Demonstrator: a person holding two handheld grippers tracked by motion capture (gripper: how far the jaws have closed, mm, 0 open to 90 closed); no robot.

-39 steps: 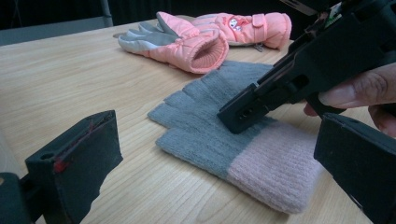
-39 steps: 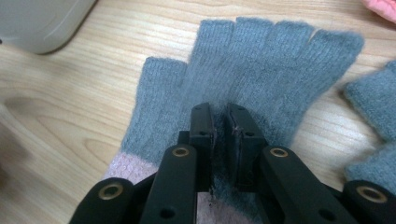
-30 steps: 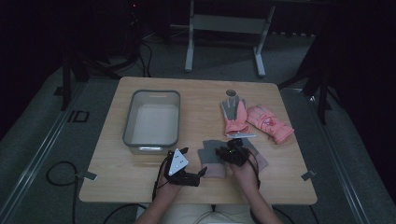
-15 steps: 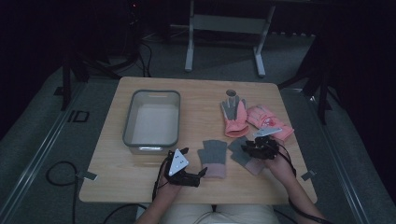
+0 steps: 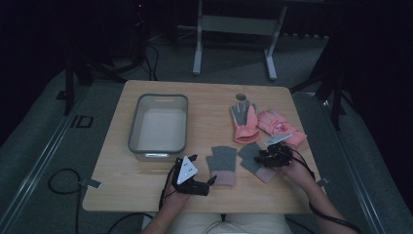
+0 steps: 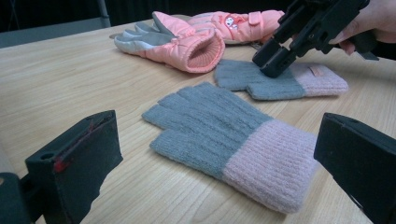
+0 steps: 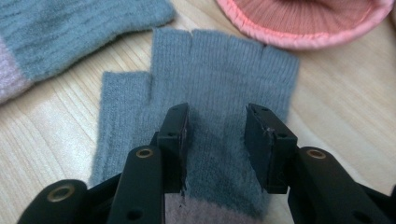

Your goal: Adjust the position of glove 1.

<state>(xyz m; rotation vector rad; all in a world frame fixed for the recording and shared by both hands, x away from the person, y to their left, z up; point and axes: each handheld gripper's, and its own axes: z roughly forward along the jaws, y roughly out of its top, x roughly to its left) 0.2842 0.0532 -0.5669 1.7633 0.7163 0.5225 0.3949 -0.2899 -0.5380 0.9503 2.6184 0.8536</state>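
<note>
Wooden table, dark room. Right gripper jaws part-open, pressing down astride knit glove (not yet pinched). Left gripper wide open, empty. Next: close, lift.

The room is dim, its far side falling into near black. A light wooden table with rounded corners stands on grey carpet. Beyond it stands a pale metal frame on two legs with feet. Dark stands flank the table at both sides, and black cables loop across the floor at lower left
</note>
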